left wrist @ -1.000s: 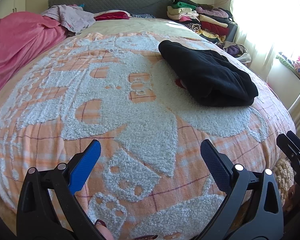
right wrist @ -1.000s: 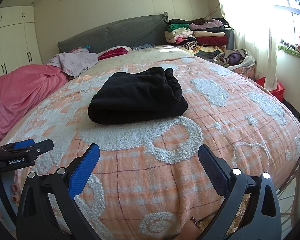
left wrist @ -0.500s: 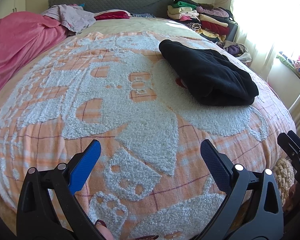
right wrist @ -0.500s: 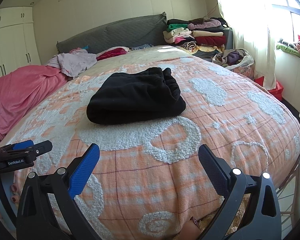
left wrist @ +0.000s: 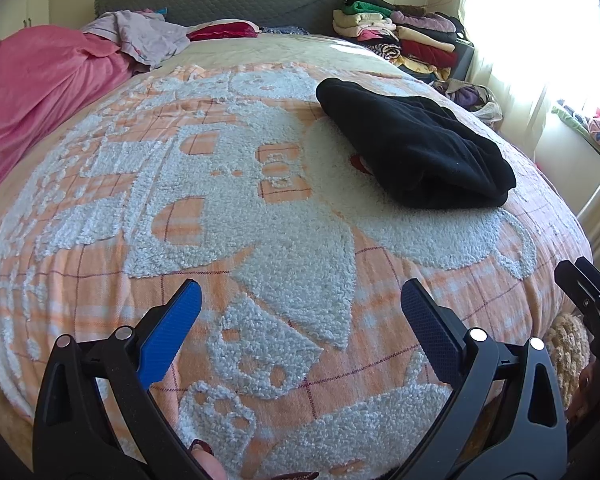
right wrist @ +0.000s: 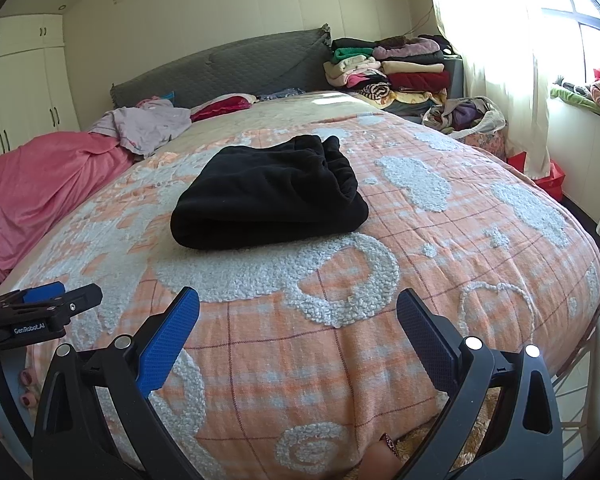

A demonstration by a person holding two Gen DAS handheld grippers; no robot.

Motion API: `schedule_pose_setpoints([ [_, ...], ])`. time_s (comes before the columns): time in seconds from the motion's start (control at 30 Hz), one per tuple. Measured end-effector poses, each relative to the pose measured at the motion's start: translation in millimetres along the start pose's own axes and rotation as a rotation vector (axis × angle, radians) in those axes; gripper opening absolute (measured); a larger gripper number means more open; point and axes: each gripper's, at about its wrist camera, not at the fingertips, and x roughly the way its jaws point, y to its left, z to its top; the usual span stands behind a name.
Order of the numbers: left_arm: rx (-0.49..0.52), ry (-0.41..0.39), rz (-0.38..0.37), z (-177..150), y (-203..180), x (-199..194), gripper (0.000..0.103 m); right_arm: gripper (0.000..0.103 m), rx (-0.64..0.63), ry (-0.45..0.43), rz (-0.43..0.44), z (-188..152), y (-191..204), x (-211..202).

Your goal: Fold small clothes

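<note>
Bright daylight pours in from the window (right wrist: pixel 580 32) on the right, blowing the curtain (right wrist: pixel 496 48) out to near white in both views. A sunlit patch glares on the far end of the bed (left wrist: pixel 340 46). The blanket (right wrist: pixel 340 280) is evenly lit and sharp; the black garment (right wrist: pixel 268 196) casts only a thin soft shadow. Fisheye distortion bulges the bed into a dome, and the frame corners fall dark

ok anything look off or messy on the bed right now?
Nothing stands out. The black garment lies folded on the orange blanket, flat, not hanging off. Left gripper and right gripper are open and hold nothing.
</note>
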Motion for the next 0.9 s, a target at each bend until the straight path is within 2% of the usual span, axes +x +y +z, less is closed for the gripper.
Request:
schedule_pose_setpoints([
  [0.3, -0.021, 0.024, 0.014, -1.6, 7.1, 2.9, 0.093, 0.098, 0.019, -0.002, -0.031, 0.4, -4.9, -2.2],
  [0.47, -0.099, 0.068, 0.09, -2.5, 42.0, 7.2, 0.093, 0.098, 0.087, -0.028, -0.13, 1.8, -35.3, -17.1],
  [0.57, -0.209, 0.064, 0.125, 3.0, 94.4, 3.3, 0.093, 0.098, 0.183, -0.048, -0.248, 1.0, -84.9, -36.4],
  [0.6, -0.256, 0.06, 0.172, 6.4, 123.0, 0.4, 0.093, 0.098, 0.215, -0.05, -0.28, -0.5, -101.9, -41.6],
  [0.63, -0.29, 0.058, 0.211, 8.7, 146.0, -2.1, 0.093, 0.098, 0.28, -0.052, -0.35, -3.6, -135.7, -51.2],
  [0.67, -0.327, 0.057, 0.258, 11.4, 173.7, -4.8, 0.093, 0.098, 0.319, -0.05, -0.397, -6.2, -157.2, -56.6],
  [0.7, -0.383, 0.054, 0.335, 14.9, 216.5, -10.4, 0.093, 0.098, 0.368, -0.047, -0.451, -9.7, -184.3, -62.8],
  [0.77, -0.444, 0.049, 0.443, 18.6, 270.6, -17.9, 0.093, 0.098, 0.489, -0.018, -0.584, -21.7, -252.7, -75.0],
  [0.83, -0.52, 0.067, 0.575, 22.1, 341.2, -27.0, 0.093, 0.098, 0.609, 0.03, -0.727, -36.3, -322.5, -85.5],
  [0.9, -0.587, 0.077, 0.683, 23.6, 407.7, -35.0, 0.093, 0.098, 0.673, 0.082, -0.867, -49.8, -378.7, -91.3],
])
